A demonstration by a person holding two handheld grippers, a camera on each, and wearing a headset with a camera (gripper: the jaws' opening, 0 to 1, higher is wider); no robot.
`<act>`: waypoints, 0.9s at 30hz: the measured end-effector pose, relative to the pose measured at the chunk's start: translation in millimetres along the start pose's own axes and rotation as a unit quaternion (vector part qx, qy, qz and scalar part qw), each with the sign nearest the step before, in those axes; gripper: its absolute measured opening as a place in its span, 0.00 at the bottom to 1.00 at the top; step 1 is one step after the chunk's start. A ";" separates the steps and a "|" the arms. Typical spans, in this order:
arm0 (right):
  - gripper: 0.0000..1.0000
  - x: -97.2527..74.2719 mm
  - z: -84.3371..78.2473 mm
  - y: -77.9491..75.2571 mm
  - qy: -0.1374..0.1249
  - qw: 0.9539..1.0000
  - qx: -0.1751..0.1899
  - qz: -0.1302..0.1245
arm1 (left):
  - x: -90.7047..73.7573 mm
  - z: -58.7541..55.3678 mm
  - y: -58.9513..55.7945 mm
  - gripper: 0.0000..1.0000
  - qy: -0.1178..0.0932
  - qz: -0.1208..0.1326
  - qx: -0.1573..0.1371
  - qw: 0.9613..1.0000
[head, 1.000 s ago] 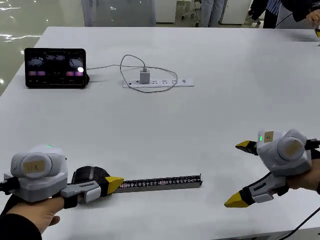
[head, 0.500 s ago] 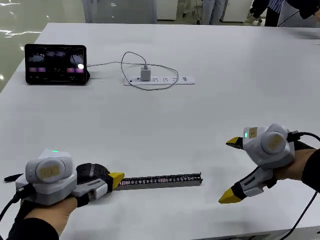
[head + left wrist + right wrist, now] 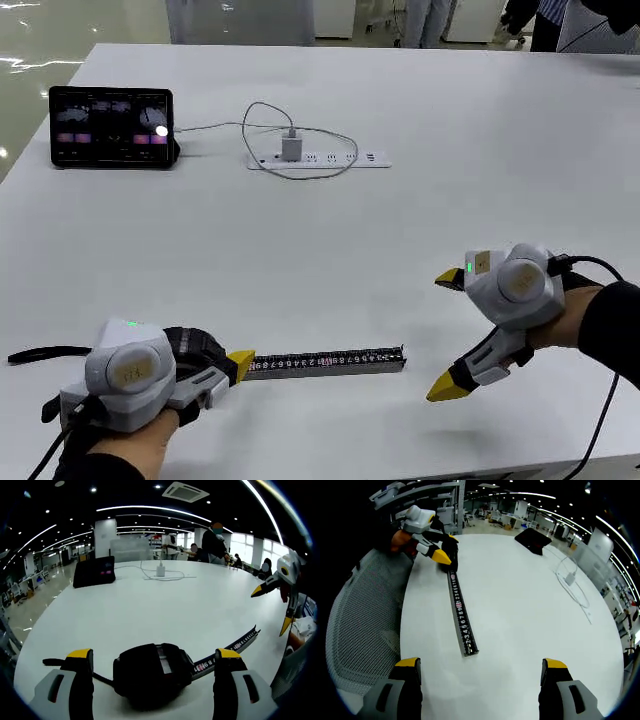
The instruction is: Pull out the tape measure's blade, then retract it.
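Head view: we saw the tape measure [image 3: 190, 350] on the table [image 3: 400, 230], blade [image 3: 325, 362] out, between the spread jaws of the left gripper [image 3: 215, 352]. Left gripper view: gaps flanked the tape measure. Right gripper view: the right gripper [image 3: 480, 662] gaped, the blade's tip just ahead.
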State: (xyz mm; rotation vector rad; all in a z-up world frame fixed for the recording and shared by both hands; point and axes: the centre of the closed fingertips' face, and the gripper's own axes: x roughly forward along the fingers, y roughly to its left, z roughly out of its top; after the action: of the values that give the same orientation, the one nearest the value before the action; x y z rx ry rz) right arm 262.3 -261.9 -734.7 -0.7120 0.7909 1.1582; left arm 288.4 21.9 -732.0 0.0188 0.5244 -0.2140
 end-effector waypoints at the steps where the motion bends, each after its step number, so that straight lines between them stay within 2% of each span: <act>1: 0.99 2.5 1.2 -0.6 0.001 1.000 -0.004 0.003 | 0.5 -0.7 0.4 0.99 -0.001 0.001 -0.006 1.000; 4: 0.99 7.7 4.2 0.0 0.004 1.000 -0.011 0.011 | -0.1 -3.4 0.7 0.99 -0.004 0.001 -0.017 1.000; 6: 0.99 11.6 4.9 -0.8 0.006 1.000 -0.017 0.015 | 0.1 -4.8 2.2 0.99 -0.008 0.002 -0.014 1.000; 9: 0.99 17.0 6.0 -0.7 0.008 1.000 -0.021 0.021 | 4.4 -5.6 7.3 0.99 -0.026 -0.001 -0.014 1.000; 12: 0.99 22.1 6.6 0.5 0.012 0.999 -0.031 0.029 | 9.5 -7.9 14.8 0.99 -0.028 0.006 -0.011 1.000; 14: 0.97 25.3 7.7 1.4 0.010 0.998 -0.044 0.035 | 11.8 -9.1 14.3 0.99 -0.028 0.002 -0.009 1.000; 17: 0.94 30.4 6.5 1.7 0.017 0.998 -0.047 0.040 | 10.0 -4.7 8.7 0.99 -0.036 -0.007 -0.004 0.999; 20: 0.93 35.7 2.6 2.2 0.028 0.997 -0.049 0.048 | 11.2 -6.8 7.4 0.99 -0.032 -0.011 0.001 0.999; 24: 0.84 40.7 -3.7 6.1 0.040 0.995 -0.061 0.065 | 11.1 -5.9 7.5 0.99 -0.037 -0.013 -0.003 0.999; 27: 0.77 41.9 -5.4 7.1 0.044 0.994 -0.074 0.069 | 10.9 -7.6 7.9 0.99 -0.031 -0.010 0.005 0.999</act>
State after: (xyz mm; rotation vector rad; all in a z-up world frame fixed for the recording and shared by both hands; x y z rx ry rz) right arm 263.0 -243.3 -773.2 -0.8469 0.8446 1.3285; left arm 295.5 27.9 -744.3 0.0163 0.4629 -0.2364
